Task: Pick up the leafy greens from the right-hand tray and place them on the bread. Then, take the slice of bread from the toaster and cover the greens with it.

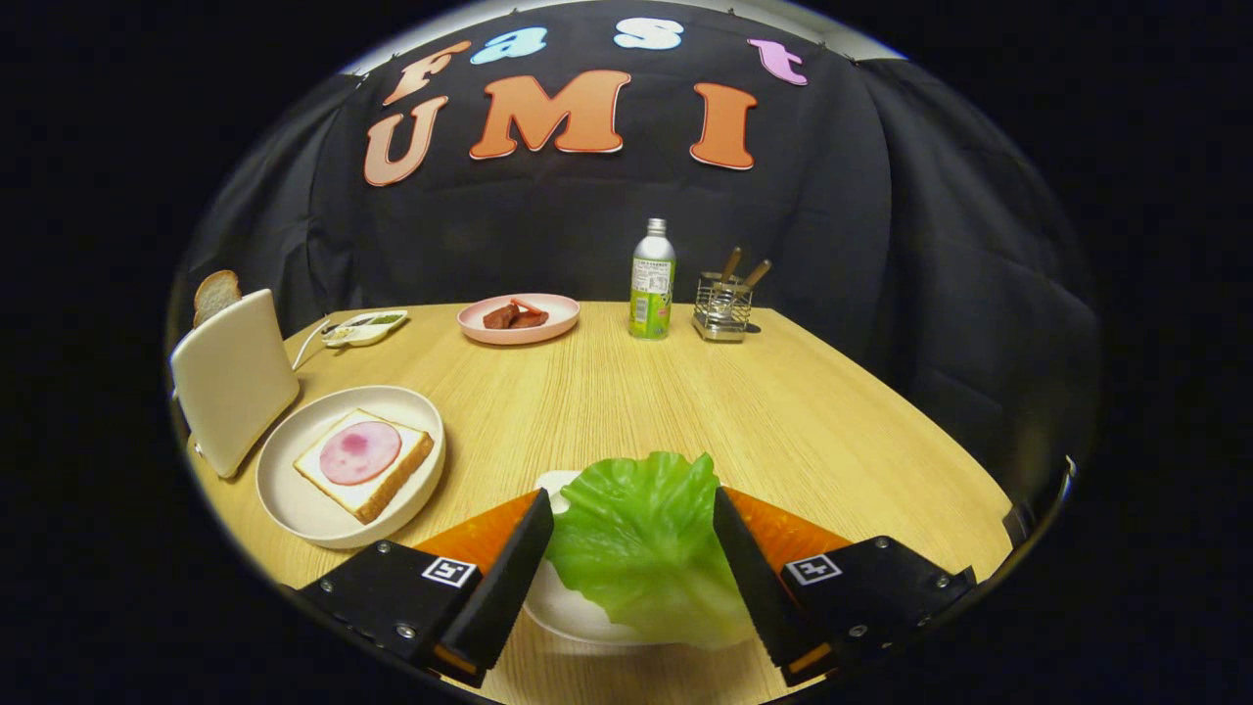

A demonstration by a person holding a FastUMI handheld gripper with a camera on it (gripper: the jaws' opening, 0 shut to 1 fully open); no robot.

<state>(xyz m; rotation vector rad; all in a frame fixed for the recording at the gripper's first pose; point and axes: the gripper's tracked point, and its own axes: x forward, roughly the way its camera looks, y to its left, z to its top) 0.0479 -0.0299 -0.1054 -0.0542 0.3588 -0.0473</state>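
wooden table (626,392): toaster (233,377), plates, bottle (652,279), utensil rack (722,305)

Beyond the tongs we see a light wooden surface (626,392) with a fine straight grain, lit evenly and warmly from above. Its far edge meets a black cloth wall (548,225) that hangs in soft folds and wraps around both sides of the booth. Well ahead of the tongs, near that far edge, stand a green-labelled bottle (652,280) and a wire utensil holder (722,305) with wooden handles, just beside each other.
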